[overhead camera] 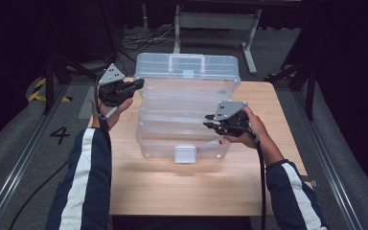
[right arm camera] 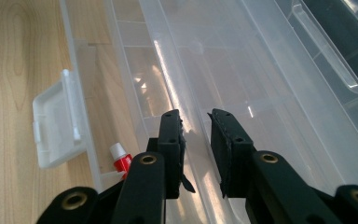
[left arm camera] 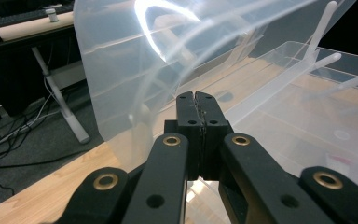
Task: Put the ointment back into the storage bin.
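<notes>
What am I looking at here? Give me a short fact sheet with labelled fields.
Setting: wooden table
Main thing: clear plastic tiered box, trays fanned open
Lid: raised at the back
Latch: white, hanging open at the front
Inside: small red-and-white item
Left gripper: shut, near the lid's corner
Right gripper: jaws astride a tray edge

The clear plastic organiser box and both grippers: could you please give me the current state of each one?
Clear organiser box: open, trays fanned out in steps.
Lid: swung up and back.
Front latch: unfastened, flipped out.
Left gripper: shut, nothing between its jaws.
Right gripper: jaws astride a clear tray edge; grip unclear.
Red bottle with white cap: lying in the bottom compartment.
</notes>
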Demonstrator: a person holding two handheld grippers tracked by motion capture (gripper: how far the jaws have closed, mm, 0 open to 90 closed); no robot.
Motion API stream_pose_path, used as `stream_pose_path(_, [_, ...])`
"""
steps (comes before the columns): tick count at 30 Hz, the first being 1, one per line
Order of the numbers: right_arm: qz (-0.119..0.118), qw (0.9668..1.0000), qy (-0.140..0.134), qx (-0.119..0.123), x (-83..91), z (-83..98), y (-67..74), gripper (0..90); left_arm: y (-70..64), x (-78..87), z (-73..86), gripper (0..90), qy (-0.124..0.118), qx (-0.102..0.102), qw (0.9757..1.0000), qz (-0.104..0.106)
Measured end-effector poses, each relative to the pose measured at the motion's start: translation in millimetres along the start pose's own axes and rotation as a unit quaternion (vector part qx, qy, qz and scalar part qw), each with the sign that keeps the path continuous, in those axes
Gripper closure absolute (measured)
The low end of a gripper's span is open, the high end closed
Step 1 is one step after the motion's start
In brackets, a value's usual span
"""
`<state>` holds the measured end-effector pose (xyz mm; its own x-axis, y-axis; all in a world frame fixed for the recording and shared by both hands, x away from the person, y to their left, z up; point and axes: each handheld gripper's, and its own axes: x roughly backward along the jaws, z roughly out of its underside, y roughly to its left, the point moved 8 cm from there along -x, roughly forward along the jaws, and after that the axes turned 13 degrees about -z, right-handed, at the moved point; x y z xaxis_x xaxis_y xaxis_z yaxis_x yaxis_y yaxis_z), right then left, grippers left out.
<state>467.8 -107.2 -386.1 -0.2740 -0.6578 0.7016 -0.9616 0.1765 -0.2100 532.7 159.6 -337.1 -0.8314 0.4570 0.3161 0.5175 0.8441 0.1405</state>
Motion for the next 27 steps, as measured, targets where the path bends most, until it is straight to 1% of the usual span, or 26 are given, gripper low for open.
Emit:
stream_pose_path(1, [0.0, 1.0, 0.0, 0.0, 0.0, 0.0, 0.0, 74.6, 0.0, 0.0, 0.0, 90.0, 0.0, 0.0, 1.0, 0.0])
stream_pose_path(2, [-0.002, 1.0, 0.0, 0.0, -0.1, 0.4, 0.6, 74.6, -0.4, 0.5, 0.8, 90.0, 0.003, -0.004, 1.0, 0.002])
stream_pose_path(3, [-0.001, 1.0, -0.001, 0.0, -0.2, 0.9, 1.2, 74.6, -1.0, 1.3, 1.0, 90.0, 0.001, -0.006, 1.0, 0.0])
stream_pose_path(4, [0.002, 1.0, -0.001, 0.001, 0.0, 1.3, 1.6, 74.4, -2.3, 2.6, 0.4, 90.0, -0.005, -0.004, 1.0, 0.003])
stream_pose_path(6, [0.004, 1.0, -0.002, 0.002, 0.1, 1.7, 1.6, 73.9, -2.4, 3.4, 0.4, 90.0, -0.006, -0.005, 1.0, 0.003])
stream_pose_path(9, [0.004, 1.0, -0.004, -0.001, -0.3, 3.2, 2.8, 73.5, -3.0, 4.7, 1.9, 90.0, -0.001, -0.009, 0.9999, 0.006])
stream_pose_path(12, [0.011, 0.9999, -0.002, -0.003, -0.2, 4.3, 3.9, 72.3, -3.7, 5.1, 2.2, 90.0, -0.002, -0.009, 0.9999, 0.005])
stream_pose_path(16, [0.018, 0.9998, 0.004, -0.005, 1.7, 7.6, 5.4, 71.5, -6.1, 6.5, 4.0, 90.0, 0.0, -0.011, 0.9999, 0.01])
stream_pose_path(18, [0.016, 0.9998, 0.0, -0.009, 4.5, 10.3, 5.0, 71.5, -6.7, 7.2, 4.4, 90.0, 0.001, -0.01, 0.9999, 0.012])
stream_pose_path(20, [0.017, 0.9997, -0.005, -0.016, 8.6, 13.6, 4.2, 71.5, -7.6, 7.8, 4.7, 90.0, -0.001, -0.014, 0.9998, 0.013])
stream_pose_path(24, [0.02, 0.9996, -0.008, -0.02, 14.4, 17.2, 4.4, 72.8, -7.8, 9.0, 6.7, 90.0, -0.001, -0.019, 0.9997, 0.014])
stream_pose_path(25, [0.021, 0.9994, -0.011, -0.024, 19.1, 19.9, 4.1, 73.9, -8.3, 10.0, 9.5, 90.0, 0.002, -0.018, 0.9997, 0.018])
stream_pose_path(27, [0.023, 0.9993, -0.014, -0.026, 22.5, 22.1, 3.8, 74.5, -8.5, 10.2, 11.3, 90.0, 0.003, -0.02, 0.9996, 0.017])
